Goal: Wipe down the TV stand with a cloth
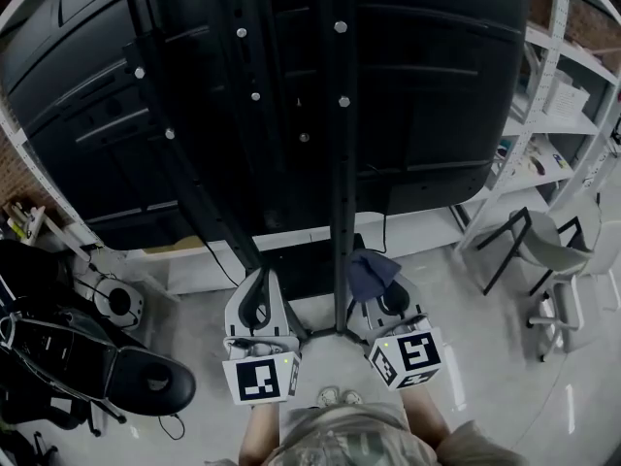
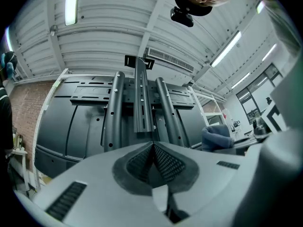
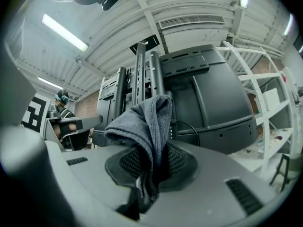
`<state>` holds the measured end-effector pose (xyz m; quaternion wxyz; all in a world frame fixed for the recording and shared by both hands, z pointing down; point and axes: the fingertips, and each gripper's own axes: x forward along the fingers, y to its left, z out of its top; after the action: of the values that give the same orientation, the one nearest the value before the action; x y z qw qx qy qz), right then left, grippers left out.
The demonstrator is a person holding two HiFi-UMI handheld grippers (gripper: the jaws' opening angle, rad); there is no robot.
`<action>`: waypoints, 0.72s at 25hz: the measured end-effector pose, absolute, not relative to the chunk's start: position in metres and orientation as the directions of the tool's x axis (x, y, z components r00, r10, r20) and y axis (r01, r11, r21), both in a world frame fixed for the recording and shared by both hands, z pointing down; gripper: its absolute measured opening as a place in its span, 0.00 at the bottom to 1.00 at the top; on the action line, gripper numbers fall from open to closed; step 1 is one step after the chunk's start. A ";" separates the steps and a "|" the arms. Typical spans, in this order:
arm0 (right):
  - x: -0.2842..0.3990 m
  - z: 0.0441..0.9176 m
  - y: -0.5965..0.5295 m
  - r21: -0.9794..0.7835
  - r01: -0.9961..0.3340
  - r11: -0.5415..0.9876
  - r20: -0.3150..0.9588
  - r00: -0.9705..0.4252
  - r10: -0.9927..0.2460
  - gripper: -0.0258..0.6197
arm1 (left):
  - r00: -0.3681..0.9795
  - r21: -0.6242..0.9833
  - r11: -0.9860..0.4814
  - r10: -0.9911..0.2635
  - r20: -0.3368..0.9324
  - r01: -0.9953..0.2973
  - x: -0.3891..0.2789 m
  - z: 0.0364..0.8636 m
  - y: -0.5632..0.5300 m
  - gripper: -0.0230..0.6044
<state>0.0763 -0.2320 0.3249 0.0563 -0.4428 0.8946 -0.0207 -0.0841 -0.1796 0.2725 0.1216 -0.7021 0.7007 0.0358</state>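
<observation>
Right now the right gripper (image 1: pixel 386 307) is clenching a grey cloth (image 3: pixel 144 119) in its jaws, with the bulk flopping loose above them, just in front of the TV stand (image 1: pixel 339 163) and low against its dark posts. The left gripper (image 2: pixel 152 161) is hovering beside the stand too, jaws pressed together on nothing. Only a fold seems pinched, so hard rubbing could be pulling the cloth free, or snagging it on the stand's bolts or the cable (image 3: pixel 194 128) hanging behind the stand. Both grippers are covering the stand's base, and it is hard to tell whether the cloth is touching a post.
</observation>
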 end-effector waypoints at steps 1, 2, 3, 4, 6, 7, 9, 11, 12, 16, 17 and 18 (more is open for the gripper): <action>0.075 0.321 -0.232 -0.078 -0.792 0.605 -0.092 -0.599 -0.796 0.13 | 0.015 -0.117 0.011 -0.975 -0.223 -0.993 -0.086 0.272 -0.180 0.06; 0.074 0.315 -0.232 -0.067 -0.795 0.603 -0.103 -0.596 -0.797 0.13 | 0.014 -0.113 0.012 -0.975 -0.223 -0.994 -0.088 0.270 -0.180 0.06; 0.073 0.307 -0.233 -0.049 -0.798 0.601 -0.118 -0.593 -0.797 0.13 | 0.012 -0.110 0.013 -0.975 -0.223 -0.994 -0.090 0.269 -0.180 0.06; 0.071 0.296 -0.234 -0.022 -0.802 0.597 -0.135 -0.589 -0.797 0.13 | 0.012 -0.109 0.013 -0.976 -0.219 -0.994 -0.092 0.269 -0.180 0.06; 0.068 0.264 -0.240 0.074 -0.813 0.577 -0.177 -0.580 -0.795 0.13 | 0.015 -0.108 0.007 -0.978 -0.207 -0.994 -0.095 0.268 -0.181 0.06; 0.065 0.245 -0.244 0.134 -0.814 0.566 -0.196 -0.581 -0.790 0.13 | 0.018 -0.106 0.003 -0.979 -0.201 -0.994 -0.096 0.269 -0.181 0.06; 0.057 0.202 -0.249 0.242 -0.800 0.549 -0.209 -0.596 -0.776 0.13 | 0.022 -0.106 -0.002 -0.981 -0.192 -0.994 -0.099 0.270 -0.182 0.06; 0.054 0.154 -0.252 0.346 -0.800 0.490 -0.233 -0.580 -0.781 0.13 | 0.030 -0.115 -0.008 -0.982 -0.188 -0.993 -0.099 0.269 -0.180 0.06; 0.055 0.127 -0.253 0.412 -0.807 0.422 -0.267 -0.550 -0.791 0.13 | 0.036 -0.117 -0.014 -0.981 -0.189 -0.993 -0.098 0.268 -0.179 0.06; 0.062 0.027 -0.251 0.622 -0.781 0.053 -0.439 -0.405 -0.802 0.13 | 0.061 -0.105 -0.040 -0.977 -0.205 -0.994 -0.094 0.263 -0.175 0.06; 0.061 0.007 -0.249 0.649 -0.761 -0.025 -0.477 -0.381 -0.792 0.13 | 0.065 -0.103 -0.044 -0.976 -0.207 -0.994 -0.093 0.262 -0.174 0.06; 0.060 -0.011 -0.248 0.665 -0.741 -0.095 -0.514 -0.361 -0.778 0.13 | 0.068 -0.101 -0.048 -0.976 -0.209 -0.994 -0.093 0.261 -0.173 0.06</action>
<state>0.0600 -0.2479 -0.0107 -0.0196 -0.5649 0.6723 0.4780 -0.0930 -0.1732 0.2611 0.1090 -0.7226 0.6813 0.0418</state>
